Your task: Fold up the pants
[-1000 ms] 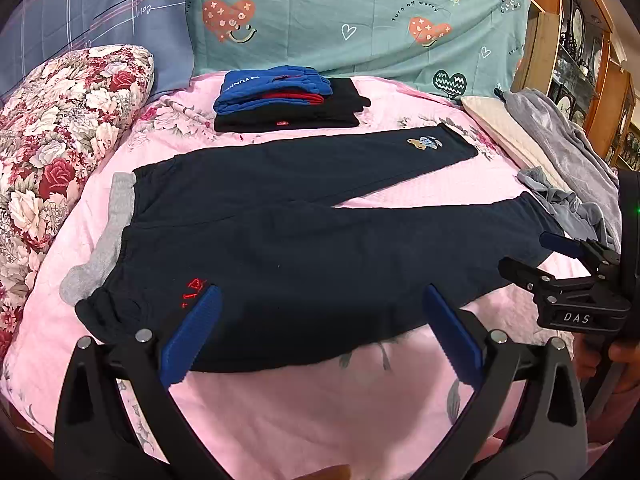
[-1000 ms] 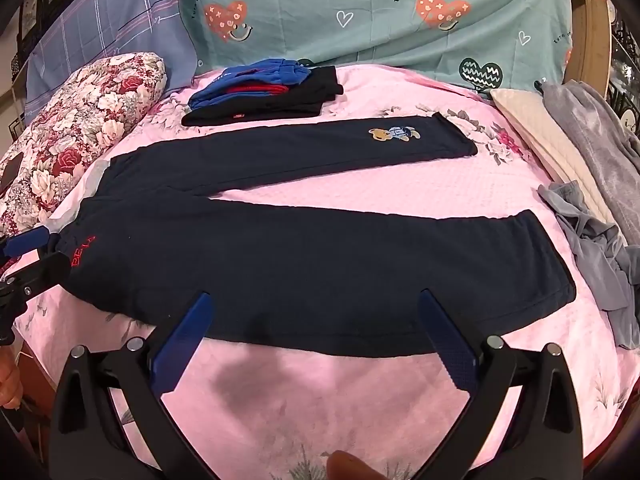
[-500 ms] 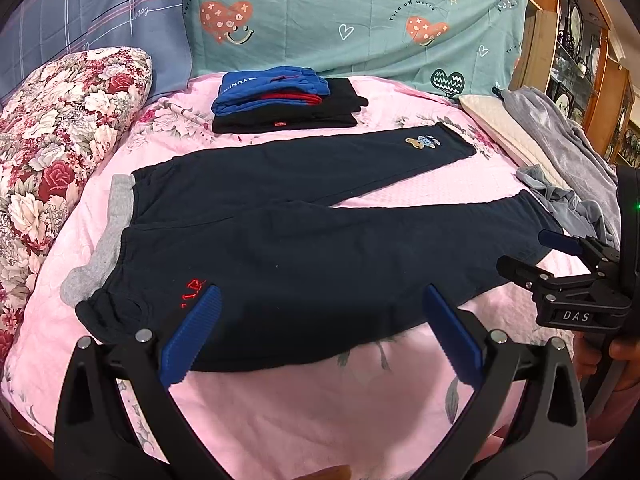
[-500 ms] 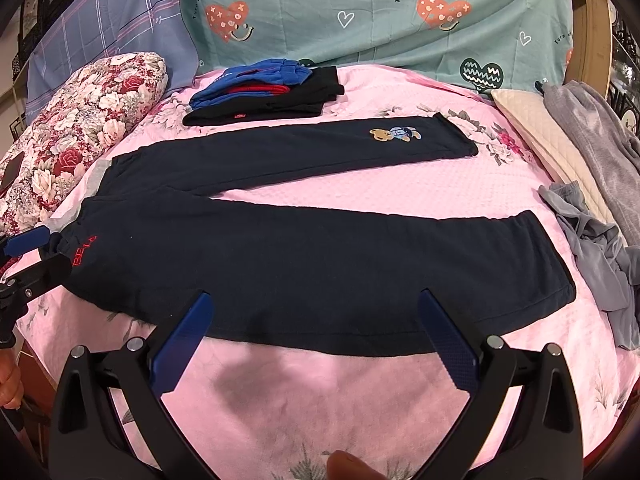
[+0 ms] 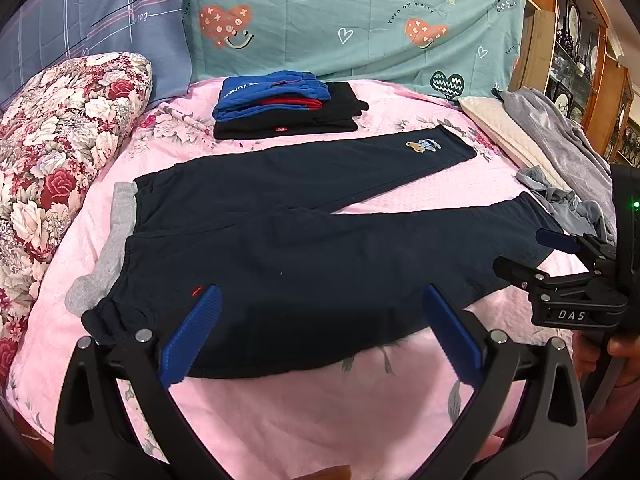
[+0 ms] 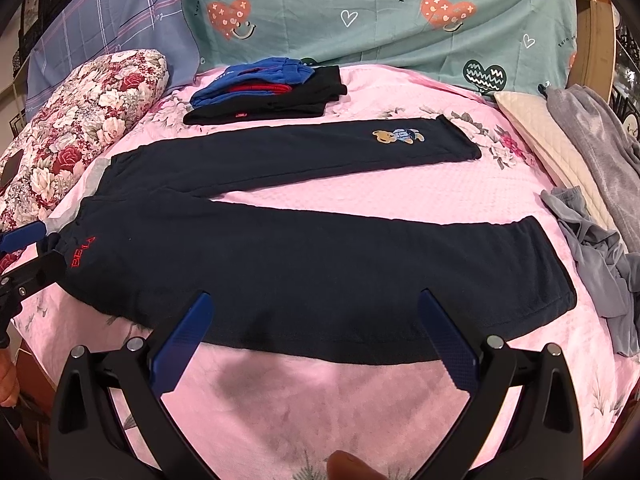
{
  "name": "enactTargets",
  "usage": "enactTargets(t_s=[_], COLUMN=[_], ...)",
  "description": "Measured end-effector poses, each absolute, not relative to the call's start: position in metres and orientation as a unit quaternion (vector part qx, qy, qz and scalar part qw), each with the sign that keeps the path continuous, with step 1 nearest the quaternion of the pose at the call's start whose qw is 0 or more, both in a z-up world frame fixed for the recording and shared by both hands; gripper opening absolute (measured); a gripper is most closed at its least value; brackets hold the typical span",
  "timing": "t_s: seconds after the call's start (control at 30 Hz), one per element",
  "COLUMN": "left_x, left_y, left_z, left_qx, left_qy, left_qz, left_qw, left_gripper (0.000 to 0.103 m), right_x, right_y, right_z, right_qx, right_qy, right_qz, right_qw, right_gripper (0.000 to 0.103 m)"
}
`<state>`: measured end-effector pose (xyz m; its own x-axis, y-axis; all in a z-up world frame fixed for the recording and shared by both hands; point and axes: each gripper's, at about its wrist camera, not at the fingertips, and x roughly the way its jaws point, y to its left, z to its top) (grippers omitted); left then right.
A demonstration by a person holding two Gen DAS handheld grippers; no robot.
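Dark navy pants (image 5: 300, 248) lie spread flat on the pink bed, waistband at the left, both legs running right and splayed apart. They also show in the right wrist view (image 6: 300, 256), with red lettering near the waist and a bear patch on the far leg. My left gripper (image 5: 320, 320) is open and empty, hovering over the near edge of the pants by the waist. My right gripper (image 6: 316, 328) is open and empty over the near leg's front edge. Each gripper shows at the side of the other's view.
A stack of folded blue, red and black clothes (image 5: 280, 108) sits at the back. A floral pillow (image 5: 52, 152) lies at the left. Grey garments (image 6: 600, 232) and a cream cushion (image 6: 544, 148) lie at the right. A teal pillow (image 5: 352, 20) stands behind. Wooden cabinets stand at far right.
Both grippers have moved slightly forward toward the pants; the left one now covers most of the red lettering. The pants have not moved.
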<state>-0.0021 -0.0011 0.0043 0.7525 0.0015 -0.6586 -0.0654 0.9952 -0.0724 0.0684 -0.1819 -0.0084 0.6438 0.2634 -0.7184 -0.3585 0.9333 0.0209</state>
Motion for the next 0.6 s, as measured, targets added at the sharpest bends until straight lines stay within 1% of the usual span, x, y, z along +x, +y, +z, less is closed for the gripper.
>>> enactTargets(t_s=[0.6], left_x=[-0.0039], left_y=[0.0018], left_z=[0.0006], left_qx=[-0.051], left_qy=[0.354], left_qz=[0.019], left_qw=[0.934], left_gripper=[0.101], right_x=[0.0635], right_y=[-0.1812], right_z=[-0.0056], right_qx=[-0.061], right_qy=[0.384], right_qz=[0.168], right_qw=[0.906], right_gripper=[0.102])
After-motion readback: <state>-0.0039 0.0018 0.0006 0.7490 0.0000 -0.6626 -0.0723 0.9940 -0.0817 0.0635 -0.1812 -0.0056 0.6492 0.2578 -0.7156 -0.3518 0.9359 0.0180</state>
